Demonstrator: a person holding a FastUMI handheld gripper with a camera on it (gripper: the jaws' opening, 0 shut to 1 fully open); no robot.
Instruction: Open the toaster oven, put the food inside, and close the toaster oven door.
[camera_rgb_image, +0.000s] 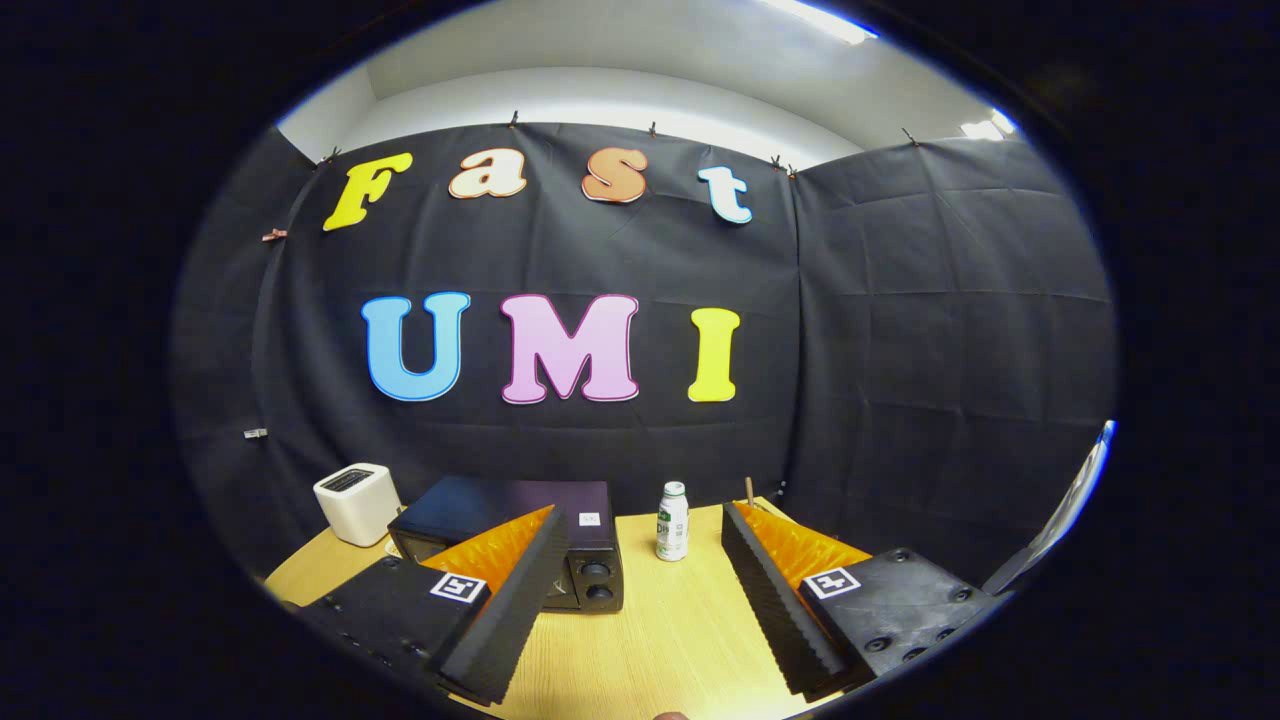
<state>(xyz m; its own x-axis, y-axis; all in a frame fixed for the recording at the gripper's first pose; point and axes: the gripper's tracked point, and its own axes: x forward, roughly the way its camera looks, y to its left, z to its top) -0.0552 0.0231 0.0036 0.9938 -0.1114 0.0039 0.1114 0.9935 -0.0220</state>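
Toaster oven (520, 540), dark and boxy with two round knobs (597, 581) at the right of its front, sits on the wooden table (670, 630) beyond the gripper's left finger, which hides part of its front, so whether the door is shut cannot be told from here. No food for the task can be made out on the table.

The gripper (640, 590) is held level above the near part of the table, looking forward and a little upward toward the booth's back wall. Its two fingers (510, 600) stand wide apart, with nothing between them but bare tabletop; they hold nothing and touch nothing.

A small white bottle (673, 520) with a green label stands upright on the table beyond the gap between the fingers, just right of the toaster oven and apart from it. A white pop-up toaster (357, 503) stands at the far left of the table, behind and left of the toaster oven. A thin wooden stick (749, 490) rises at the table's far edge, beyond the right finger.

Black cloth (900, 350) hangs behind and to the right of the table, clipped along its top edge, with a white wall and ceiling lights (820, 20) above
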